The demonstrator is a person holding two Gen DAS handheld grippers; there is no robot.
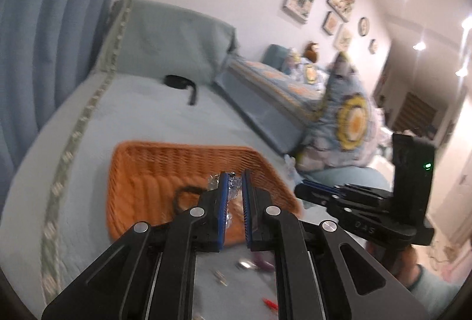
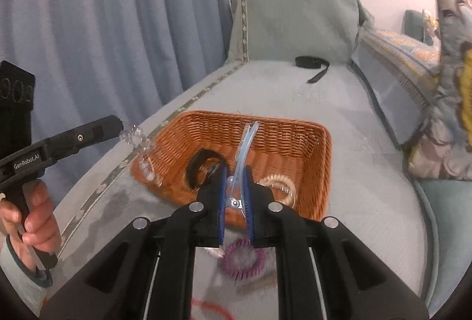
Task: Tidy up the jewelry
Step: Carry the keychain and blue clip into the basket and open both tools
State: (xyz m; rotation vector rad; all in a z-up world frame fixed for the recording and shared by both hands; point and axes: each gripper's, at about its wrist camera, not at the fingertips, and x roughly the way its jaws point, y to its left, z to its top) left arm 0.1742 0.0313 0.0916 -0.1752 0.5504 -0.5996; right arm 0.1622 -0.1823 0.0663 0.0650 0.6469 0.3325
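Observation:
My left gripper (image 1: 234, 183) is shut on a clear beaded bracelet (image 1: 233, 187), above the near part of an orange wicker basket (image 1: 177, 147). In the right wrist view the same bracelet (image 2: 137, 143) dangles from the left gripper (image 2: 121, 126) over the basket's left corner. My right gripper (image 2: 236, 175) is shut on a pale blue translucent hair clip (image 2: 246, 143), whose long end sticks up over the basket (image 2: 289, 137). Inside the basket lie a black scrunchie (image 2: 202, 165) and a cream coil hair tie (image 2: 280, 184).
A purple coil hair tie (image 2: 242, 258) and a red cord (image 2: 206, 306) lie on the blue bedspread below my right gripper. Small silver clips (image 1: 244, 264) lie near the basket. A black strap (image 2: 312, 63) rests by the headboard. A patterned quilt (image 1: 345, 119) is piled at the right.

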